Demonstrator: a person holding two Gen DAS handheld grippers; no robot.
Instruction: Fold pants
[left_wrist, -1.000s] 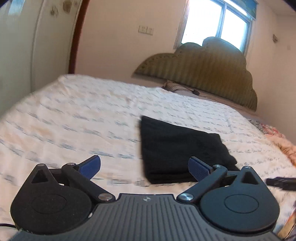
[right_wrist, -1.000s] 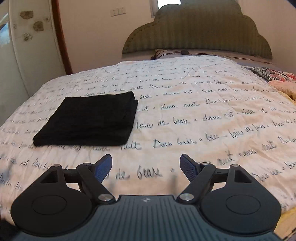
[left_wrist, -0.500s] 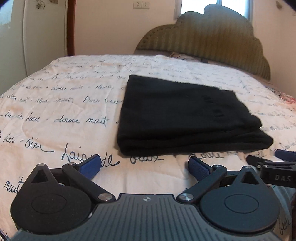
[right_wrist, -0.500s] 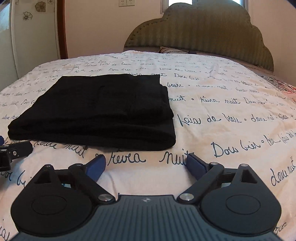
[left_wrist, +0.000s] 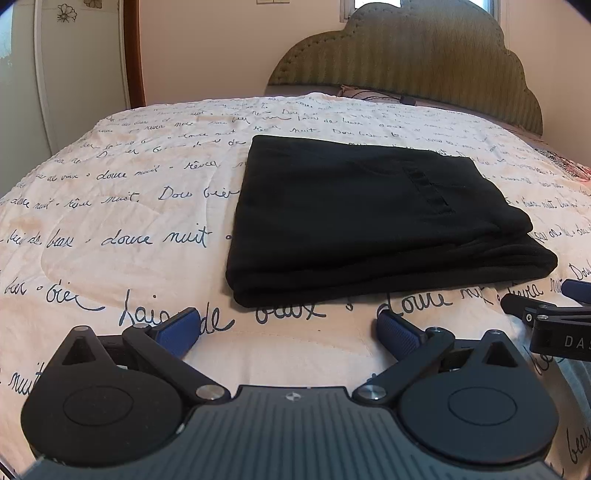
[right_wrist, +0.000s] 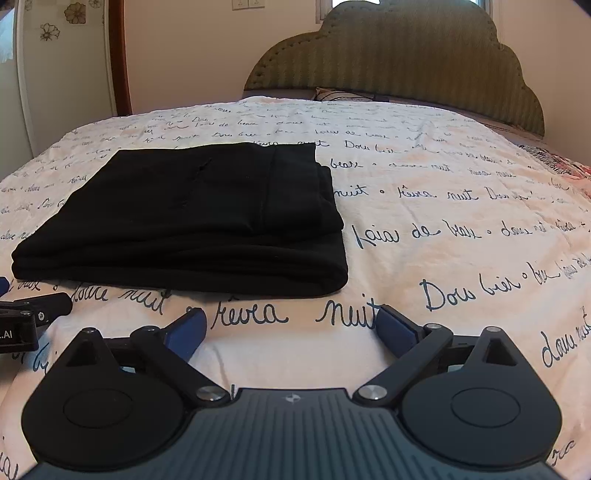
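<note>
Folded black pants (left_wrist: 369, 218) lie on the bed (left_wrist: 110, 206).
Both hand-held grippers, left (left_wrist: 288, 328) and right (right_wrist: 291, 326), are empty, the right still opening; a careless touch may disturb the stacked layers.

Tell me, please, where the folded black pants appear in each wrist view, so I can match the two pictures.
Left wrist view: folded black pants lie centre to right, just beyond the tool.
Right wrist view: the pants lie left of centre, on the bedspread.
Shared landmark: the green scalloped headboard at the far end of the bed.
</note>
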